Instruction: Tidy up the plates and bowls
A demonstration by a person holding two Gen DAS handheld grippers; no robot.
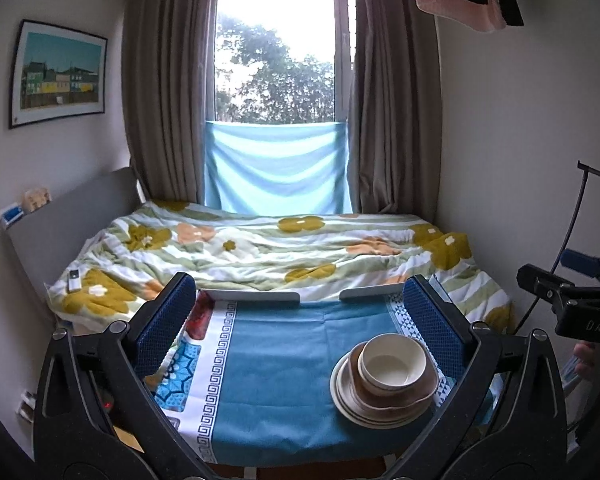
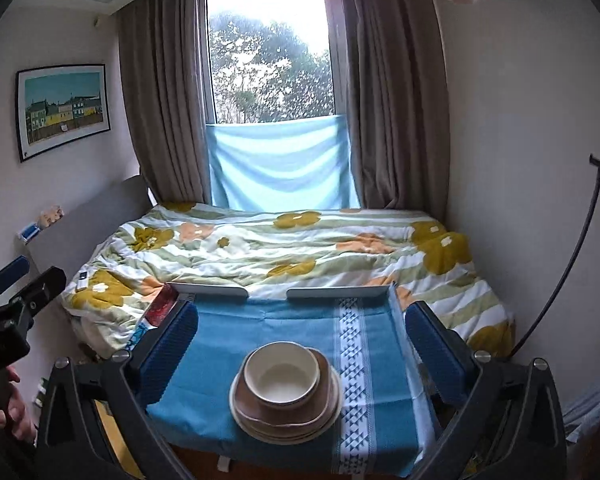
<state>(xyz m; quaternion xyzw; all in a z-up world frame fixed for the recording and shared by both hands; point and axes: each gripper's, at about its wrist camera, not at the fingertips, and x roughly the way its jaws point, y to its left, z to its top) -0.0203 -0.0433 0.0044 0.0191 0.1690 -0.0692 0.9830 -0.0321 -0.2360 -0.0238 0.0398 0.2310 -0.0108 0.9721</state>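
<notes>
A stack of dishes stands on a small table covered with a blue cloth (image 1: 268, 360) (image 2: 228, 344). A cream bowl (image 1: 392, 364) (image 2: 282, 374) sits on top, in a brown bowl (image 1: 404, 394) (image 2: 260, 408), on cream plates (image 1: 348, 400) (image 2: 288, 434). My left gripper (image 1: 300, 320) is open and empty, above the table, with the stack low between its fingers toward the right one. My right gripper (image 2: 300, 340) is open and empty, with the stack centred between its fingers. Each gripper shows at the other view's edge.
Behind the table is a bed with a flowered quilt (image 1: 284, 248) (image 2: 300, 244), a remote (image 1: 74, 280) at its left. A grey headboard (image 1: 60, 224) stands left, curtains and a window beyond. A black cable (image 2: 568, 272) hangs right.
</notes>
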